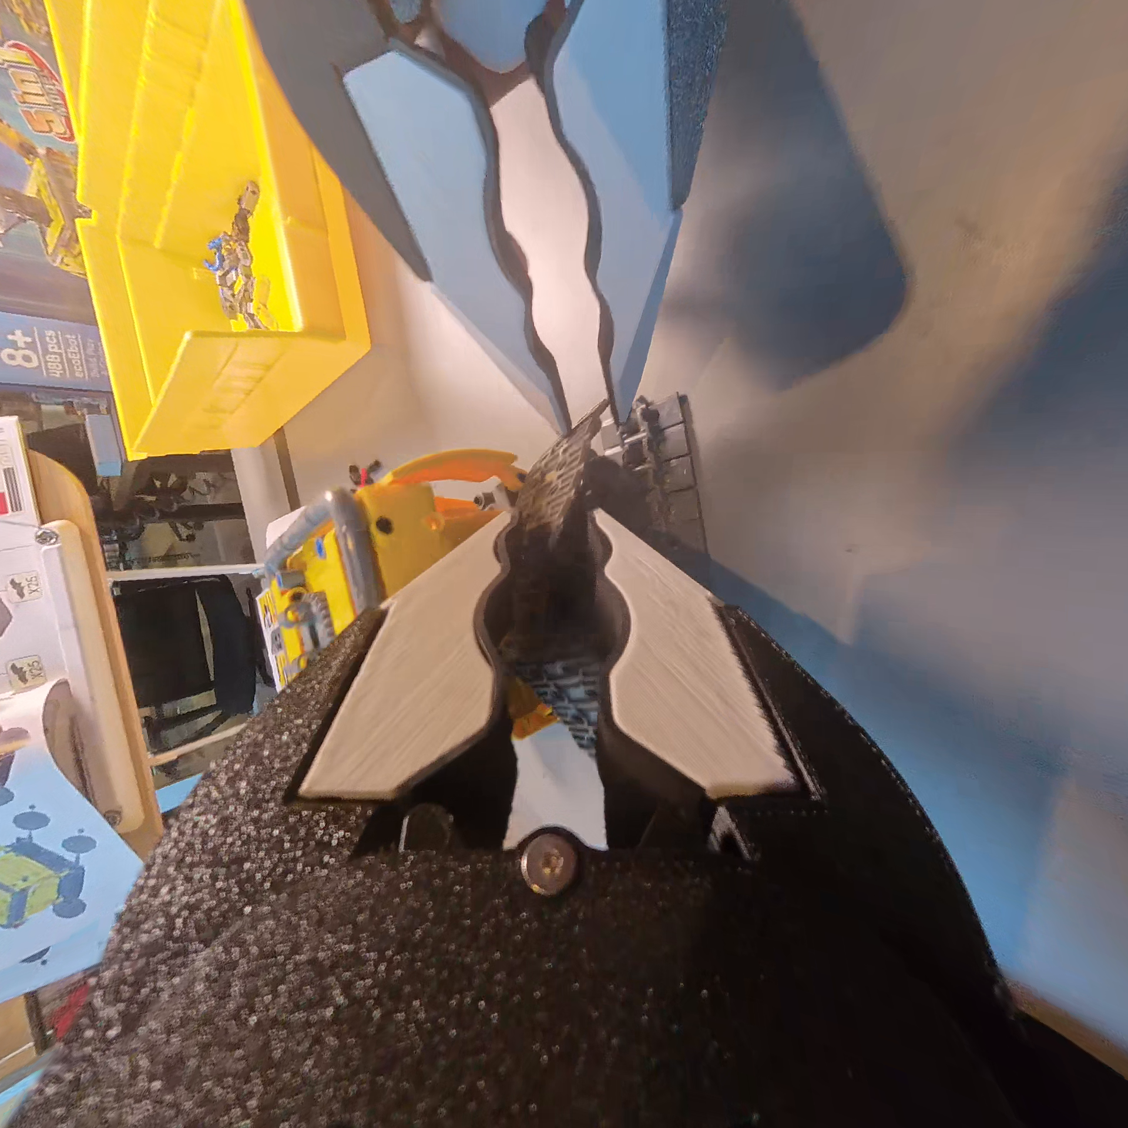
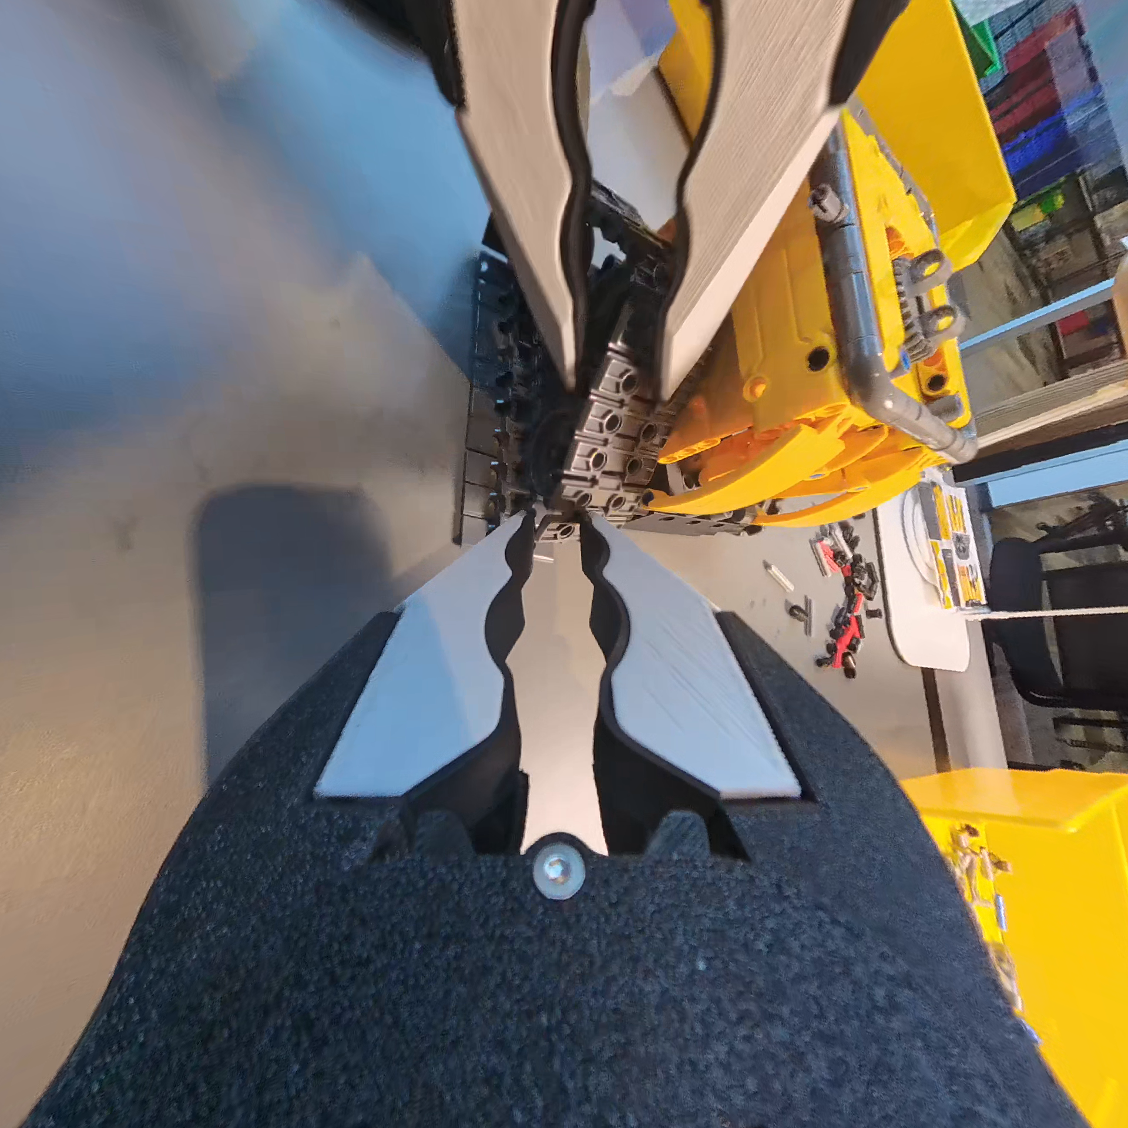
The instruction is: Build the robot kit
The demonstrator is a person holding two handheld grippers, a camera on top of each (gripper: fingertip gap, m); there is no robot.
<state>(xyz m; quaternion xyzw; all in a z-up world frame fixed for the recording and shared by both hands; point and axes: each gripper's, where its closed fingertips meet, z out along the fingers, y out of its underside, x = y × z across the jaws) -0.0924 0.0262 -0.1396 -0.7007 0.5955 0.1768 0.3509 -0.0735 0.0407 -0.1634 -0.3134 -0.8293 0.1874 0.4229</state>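
A yellow and orange toy-brick construction vehicle point(image 2: 824, 378) lies on the grey table, with a dark grey linked track point(image 2: 610, 427) on its near side. My left gripper point(image 1: 552, 516) is shut on this track point(image 1: 555, 482); in the right wrist view it point(image 2: 616, 384) comes down from above. My right gripper point(image 2: 556, 519) is closed on the end link of the track point(image 2: 555, 530); in the left wrist view it point(image 1: 591, 421) reaches in from the top. The two sets of tips nearly meet. The vehicle body also shows in the left wrist view point(image 1: 397, 537).
A yellow bin point(image 1: 213, 244) with small parts stands at the left, another yellow bin point(image 2: 1037, 885) at the lower right. Loose small pieces point(image 2: 845, 586) lie by a white tray point(image 2: 928, 641) with a sticker sheet. Toy boxes point(image 1: 36, 183) and a chair point(image 2: 1050, 610) sit beyond.
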